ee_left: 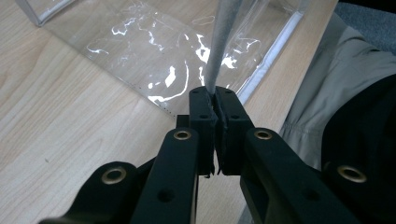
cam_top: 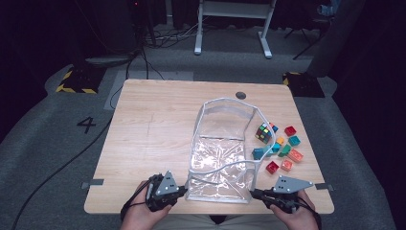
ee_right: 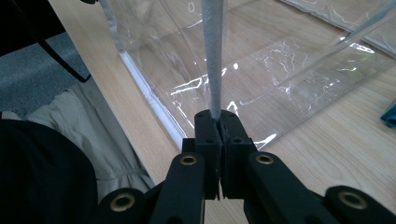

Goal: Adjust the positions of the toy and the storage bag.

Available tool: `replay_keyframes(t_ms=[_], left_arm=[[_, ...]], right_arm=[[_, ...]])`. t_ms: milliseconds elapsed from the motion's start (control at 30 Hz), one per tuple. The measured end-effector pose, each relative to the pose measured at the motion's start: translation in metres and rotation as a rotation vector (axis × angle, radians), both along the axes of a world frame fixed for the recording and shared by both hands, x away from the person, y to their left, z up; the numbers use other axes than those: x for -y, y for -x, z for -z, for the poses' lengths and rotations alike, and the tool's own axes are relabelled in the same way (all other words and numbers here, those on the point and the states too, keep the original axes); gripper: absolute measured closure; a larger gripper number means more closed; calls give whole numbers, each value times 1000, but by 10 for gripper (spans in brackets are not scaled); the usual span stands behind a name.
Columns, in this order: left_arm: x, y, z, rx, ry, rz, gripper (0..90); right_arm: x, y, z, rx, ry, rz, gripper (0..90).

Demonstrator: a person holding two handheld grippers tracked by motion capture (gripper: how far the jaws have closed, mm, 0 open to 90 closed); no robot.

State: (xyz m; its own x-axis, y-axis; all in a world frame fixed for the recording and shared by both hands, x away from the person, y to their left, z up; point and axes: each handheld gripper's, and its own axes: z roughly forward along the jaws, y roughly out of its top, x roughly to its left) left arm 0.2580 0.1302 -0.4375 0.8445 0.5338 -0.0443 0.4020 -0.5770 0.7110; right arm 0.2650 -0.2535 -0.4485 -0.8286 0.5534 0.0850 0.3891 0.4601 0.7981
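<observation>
A clear plastic bag (cam_top: 218, 158) with white edging lies on the wooden table (cam_top: 153, 129), its mouth propped open toward the far side. My left gripper (cam_top: 183, 191) is at the bag's near left corner and my right gripper (cam_top: 253, 193) at its near right corner. In the left gripper view, the left gripper (ee_left: 215, 95) is shut on the bag's grey-white edge strip (ee_left: 224, 37). The right gripper (ee_right: 215, 116) is likewise shut on the edge strip (ee_right: 212, 46), which runs taut away from the jaws. Glossy bag film (ee_left: 154, 42) (ee_right: 280, 60) lies flat beyond each gripper.
A scrambled puzzle cube (cam_top: 264, 132) and several small coloured open cubes (cam_top: 287, 153) sit just right of the bag. A teal cube (ee_right: 390, 116) peeks in at the right gripper view's edge. The table's near edge (cam_top: 206, 211) is right under my hands.
</observation>
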Motion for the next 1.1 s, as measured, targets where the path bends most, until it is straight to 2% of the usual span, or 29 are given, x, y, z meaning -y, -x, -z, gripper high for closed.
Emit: replay_keyframes(t_ms=[67, 167, 200, 233, 267, 300, 367, 467, 533, 633, 667, 700, 733, 867, 967, 1000, 1100], left_arm=[[0, 0, 0, -4, 5, 8, 854], [-1, 0, -1, -13, 16, 12, 768], [-2, 0, -3, -6, 12, 21, 768], [-2, 1, -4, 26, 18, 8, 631], [-4, 0, -5, 46, 7, -2, 565], [-5, 0, -6, 48, 11, -19, 503], [-8, 0, -6, 36, 16, -25, 445], [-13, 1, -6, 43, 6, -35, 370], [-17, 2, -5, 51, -3, -36, 347], [-21, 3, -3, 51, -2, -58, 303], [-27, 3, -2, 52, -7, -84, 293], [-27, 3, -2, 52, -7, -84, 289], [-33, 2, -2, 53, -11, -119, 282], [-46, 0, -1, 59, -13, -186, 276], [-53, -2, 0, 65, -12, -212, 276], [-59, -4, 1, 70, -19, -237, 276], [-64, -5, 2, 66, -17, -255, 275]], right_arm=[[1, 1, 0, -3, 2, -1, 878], [1, 1, 0, -7, -5, -4, 865], [1, 1, 0, -12, -9, -6, 852], [2, 2, -2, -11, -23, -7, 783], [3, 2, -4, -8, -24, -5, 745], [4, 2, -5, -3, -22, -5, 694], [8, 2, -9, 6, -10, 6, 631], [15, 1, -13, 35, -12, 34, 536], [21, -1, -16, 59, -17, 48, 471], [26, -4, -17, 61, -20, 57, 431], [30, -9, -18, 67, -8, 73, 413], [30, -9, -18, 67, -8, 73, 413], [34, -16, -20, 78, 1, 94, 393], [39, -28, -25, 113, -20, 117, 314], [44, -36, -30, 93, -50, 185, 228], [46, -39, -32, 103, -64, 189, 231], [51, -43, -38, 123, -57, 191, 248]])
